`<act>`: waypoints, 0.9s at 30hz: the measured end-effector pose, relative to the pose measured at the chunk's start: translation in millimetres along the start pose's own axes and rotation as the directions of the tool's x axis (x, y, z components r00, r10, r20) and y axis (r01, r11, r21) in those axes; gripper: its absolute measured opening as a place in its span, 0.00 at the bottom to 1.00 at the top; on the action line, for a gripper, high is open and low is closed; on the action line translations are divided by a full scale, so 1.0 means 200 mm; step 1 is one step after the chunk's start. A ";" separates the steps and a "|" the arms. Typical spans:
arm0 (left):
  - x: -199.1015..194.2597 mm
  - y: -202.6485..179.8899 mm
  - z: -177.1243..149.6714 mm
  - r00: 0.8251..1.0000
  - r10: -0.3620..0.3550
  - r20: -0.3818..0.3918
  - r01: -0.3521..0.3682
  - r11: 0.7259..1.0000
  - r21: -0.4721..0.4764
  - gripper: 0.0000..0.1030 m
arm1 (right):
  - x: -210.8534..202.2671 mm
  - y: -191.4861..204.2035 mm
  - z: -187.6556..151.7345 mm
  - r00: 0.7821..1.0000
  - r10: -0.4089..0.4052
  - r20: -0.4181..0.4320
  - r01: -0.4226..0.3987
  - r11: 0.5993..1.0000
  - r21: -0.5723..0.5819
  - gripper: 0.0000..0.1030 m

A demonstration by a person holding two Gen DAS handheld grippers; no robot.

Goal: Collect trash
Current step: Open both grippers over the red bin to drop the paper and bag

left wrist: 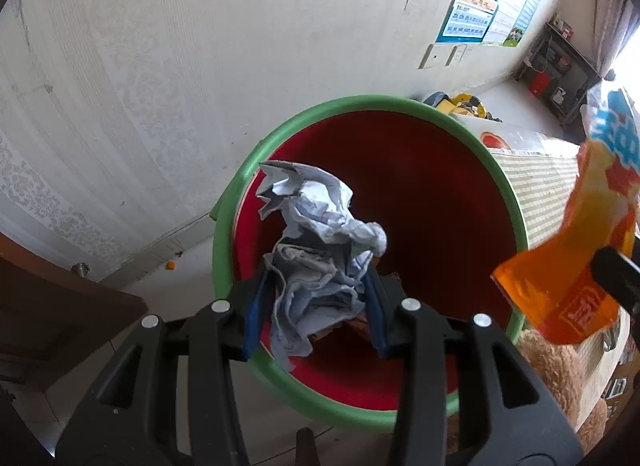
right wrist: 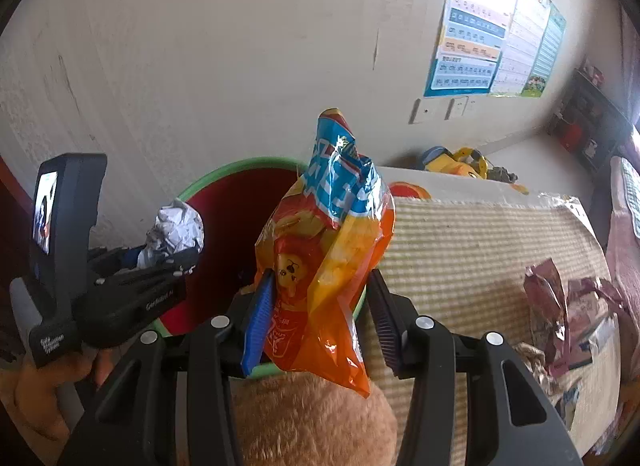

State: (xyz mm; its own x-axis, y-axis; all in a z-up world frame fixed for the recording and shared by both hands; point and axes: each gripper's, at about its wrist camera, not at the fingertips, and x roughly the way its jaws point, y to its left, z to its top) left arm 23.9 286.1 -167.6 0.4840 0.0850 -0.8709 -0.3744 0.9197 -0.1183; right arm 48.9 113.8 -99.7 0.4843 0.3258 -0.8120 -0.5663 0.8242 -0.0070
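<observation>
Disposal step: crumpled paper (left wrist: 316,250) is held by the left claw (left wrist: 316,298) above the bin (left wrist: 224,225); the snack bag (right wrist: 324,266) hangs in the part-open right claw (right wrist: 320,318) beside the rim; release is called for next.

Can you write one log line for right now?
left gripper: holds crumpled paper over bin | right gripper: snack bag between jaws, near bin | nothing dropped yet

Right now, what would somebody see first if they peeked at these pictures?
Probably the big red bin with the green rim, right in the middle by the wall. Above its opening the left gripper holds crumpled white paper. Beside it, the right gripper has a bright orange and blue snack bag between its fingers, near the bin's edge.
</observation>
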 end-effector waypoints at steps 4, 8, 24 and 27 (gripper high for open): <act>0.02 -0.01 0.00 1.000 -0.002 -0.013 0.002 1.000 0.004 0.38 | 0.04 0.01 0.04 1.000 0.011 -0.008 -0.011 1.000 -0.015 0.45; 0.04 -0.03 0.01 1.000 -0.004 -0.017 0.004 1.000 0.017 0.39 | 0.08 0.00 0.04 1.000 0.018 -0.021 -0.019 1.000 -0.024 0.45; 0.00 -0.08 0.00 1.000 -0.007 -0.004 0.007 0.999 0.037 0.67 | -0.01 -0.05 -0.04 0.999 0.026 0.020 -0.026 1.000 0.017 0.73; -0.02 -0.11 -0.01 1.000 -0.011 -0.003 0.011 0.999 0.050 0.67 | -0.08 -0.16 -0.11 1.000 -0.010 0.028 0.008 0.997 0.071 0.77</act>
State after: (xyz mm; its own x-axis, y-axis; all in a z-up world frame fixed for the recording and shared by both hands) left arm 28.2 265.2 -163.1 0.4853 0.0737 -0.8712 -0.3289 0.9386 -0.1038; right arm 44.8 71.4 -99.1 0.5084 0.3309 -0.7950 -0.5138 0.8574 0.0283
